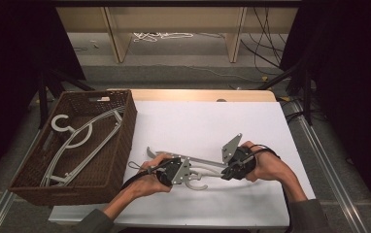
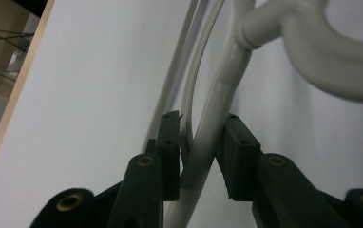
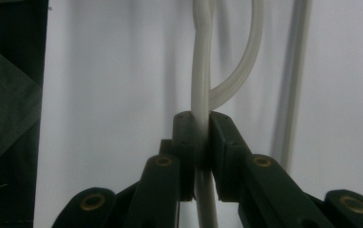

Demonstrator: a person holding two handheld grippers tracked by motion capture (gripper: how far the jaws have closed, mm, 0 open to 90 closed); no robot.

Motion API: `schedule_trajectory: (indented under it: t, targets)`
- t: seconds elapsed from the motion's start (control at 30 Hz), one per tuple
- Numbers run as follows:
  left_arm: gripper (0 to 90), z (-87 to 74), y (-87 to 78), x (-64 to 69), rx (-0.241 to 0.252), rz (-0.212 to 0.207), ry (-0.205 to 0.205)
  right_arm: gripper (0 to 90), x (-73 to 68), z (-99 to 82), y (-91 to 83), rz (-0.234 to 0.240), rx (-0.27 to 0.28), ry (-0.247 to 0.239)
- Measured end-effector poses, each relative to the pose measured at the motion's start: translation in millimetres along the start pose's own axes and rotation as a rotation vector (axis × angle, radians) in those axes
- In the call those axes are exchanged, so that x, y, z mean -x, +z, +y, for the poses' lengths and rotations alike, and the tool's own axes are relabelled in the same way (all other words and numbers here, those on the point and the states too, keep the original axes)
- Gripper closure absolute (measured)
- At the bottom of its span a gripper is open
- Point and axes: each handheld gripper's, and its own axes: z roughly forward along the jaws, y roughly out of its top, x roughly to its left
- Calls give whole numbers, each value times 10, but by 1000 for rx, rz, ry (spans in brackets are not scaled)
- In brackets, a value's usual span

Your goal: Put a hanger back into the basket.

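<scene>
High view shows the white hanger (image 1: 200,167) lying lengthwise across the table (image 1: 212,121), right gripper (image 1: 228,172) clenched on its bar, left gripper (image 1: 170,175) seemingly closed around its neck, basket (image 1: 120,145) to their left.

A: Hanger (image 2: 208,142) between the left gripper (image 2: 196,142) pads: pale grey plastic, smooth, glossy, bright streaks along the bar; the pads (image 2: 239,156) are matt black with a rubbery look.

B: Same hanger at the right gripper (image 3: 201,142): off-white plastic, faint sheen; brass-coloured screw heads (image 3: 162,162) sit behind the pads; the sheet (image 1: 198,121) beneath both tools is matt white, smooth; left of the left gripper, the basket (image 1: 120,145) is brown woven wicker, rough.
</scene>
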Motion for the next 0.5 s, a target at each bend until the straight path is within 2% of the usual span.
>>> schedule_trajectory:
  t: [0.03, 0.1, 0.13, 0.2, 0.23, 0.27, 0.3, 0.4, 0.43, 0.47, 0.5]
  targets:
    - [730, 23, -24, -5, 3, 1, 17, 812, 1, -4, -23, -4, 7, 2]
    - [750, 64, -78, -10, 12, -11, 26, 794, 15, -15, -70, -18, 33, -3]
    - [760, 64, -78, -10, 12, -11, 26, 783, 12, -22, -95, -28, 42, 11]
    - [779, 119, -189, -16, 34, -24, 27, 765, 16, -38, -166, -44, 67, 13]
    - [787, 144, -242, -23, 41, -28, 11, 756, 13, -39, -195, -36, 84, 15]
    - [792, 153, -275, -29, 39, -28, -19, 748, 10, -38, -243, -48, 103, 17]
    - [794, 165, -306, -44, 54, -47, -56, 742, 8, -39, -265, -59, 113, 25]
    - [795, 178, -359, -85, 60, -62, -107, 717, 23, -43, -321, -86, 165, 36]
    - [795, 171, -369, -104, 70, -73, -147, 701, 23, -42, -328, -91, 175, 49]
    - [795, 171, -369, -104, 70, -73, -147, 701, 23, -42, -328, -91, 175, 49]
    - [795, 138, -402, -143, 65, -79, -230, 630, 49, -41, -350, -144, 211, 110]
